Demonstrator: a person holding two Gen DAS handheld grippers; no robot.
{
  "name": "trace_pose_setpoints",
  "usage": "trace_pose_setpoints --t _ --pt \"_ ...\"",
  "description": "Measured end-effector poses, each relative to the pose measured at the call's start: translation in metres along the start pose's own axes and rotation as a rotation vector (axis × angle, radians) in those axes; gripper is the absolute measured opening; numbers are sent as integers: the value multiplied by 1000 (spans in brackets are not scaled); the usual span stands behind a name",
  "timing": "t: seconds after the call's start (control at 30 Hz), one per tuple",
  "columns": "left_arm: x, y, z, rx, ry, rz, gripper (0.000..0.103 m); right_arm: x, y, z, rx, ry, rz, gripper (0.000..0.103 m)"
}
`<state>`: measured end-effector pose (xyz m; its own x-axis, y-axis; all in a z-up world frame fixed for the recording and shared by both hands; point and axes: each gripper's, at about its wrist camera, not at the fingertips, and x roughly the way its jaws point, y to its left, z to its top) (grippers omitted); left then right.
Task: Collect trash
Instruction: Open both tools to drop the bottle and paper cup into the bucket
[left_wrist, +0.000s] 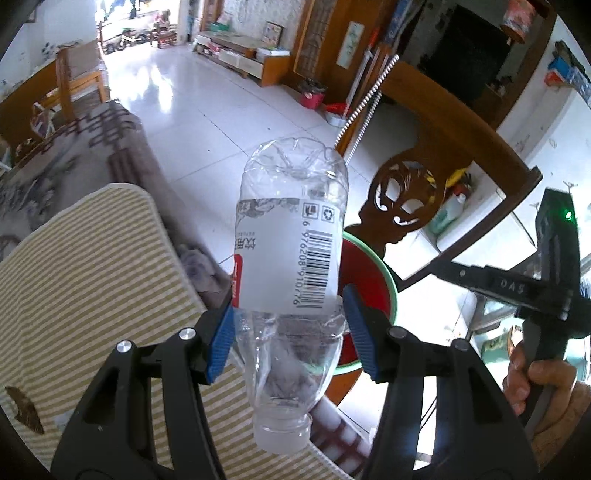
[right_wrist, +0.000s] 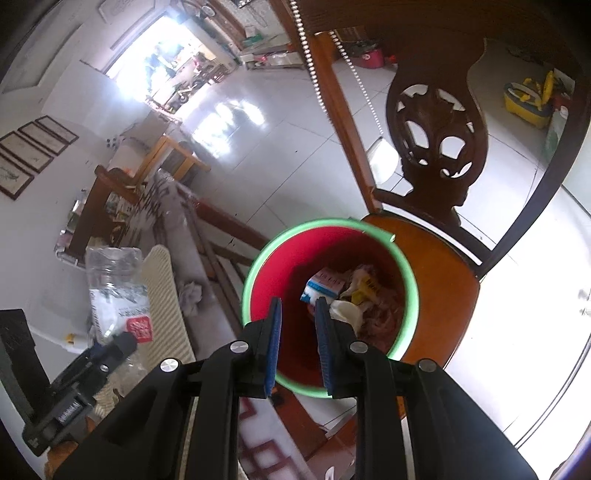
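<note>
A crushed clear plastic bottle with a white barcode label hangs cap down, and my left gripper is shut on its lower body with both blue pads pressed in. The same bottle shows at the left of the right wrist view. A red bin with a green rim sits right below my right gripper, whose blue pads stand shut with only a narrow gap and nothing between them. In the bin lie a blue-and-white box, a yellow wrapper and crumpled paper. The bin's rim shows behind the bottle.
A carved wooden chair stands just behind the bin, its orange seat against the rim. A striped cushion and a patterned sofa cover lie on the left. A hand grips the right tool. White tiled floor stretches beyond.
</note>
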<state>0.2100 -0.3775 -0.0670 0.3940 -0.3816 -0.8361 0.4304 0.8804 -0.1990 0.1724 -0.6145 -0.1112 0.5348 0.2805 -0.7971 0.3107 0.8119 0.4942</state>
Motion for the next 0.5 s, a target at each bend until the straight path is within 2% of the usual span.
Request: trace_pose_setpoints --t 0.17,0.2,0.23,0.3,0.33,0.5 --pt "21 -14 5 38 41 -18 53 -4 -5 1 1 -18 -22 21" --pt "25 -17 6 45 50 -22 53 -5 -6 0 4 -20 -29 25" --pt "32 -21 6 57 63 -25 55 -6 -8 -2 13 -25 -38 37" --pt "36 -25 8 71 65 -21 69 -9 -12 -5 32 -34 -43 46" --pt "34 -26 8 73 53 -27 74 -10 -14 -6 40 -32 -47 47" --pt "16 -15 5 50 17 -34 74 -8 -12 -12 48 -20 -58 54"
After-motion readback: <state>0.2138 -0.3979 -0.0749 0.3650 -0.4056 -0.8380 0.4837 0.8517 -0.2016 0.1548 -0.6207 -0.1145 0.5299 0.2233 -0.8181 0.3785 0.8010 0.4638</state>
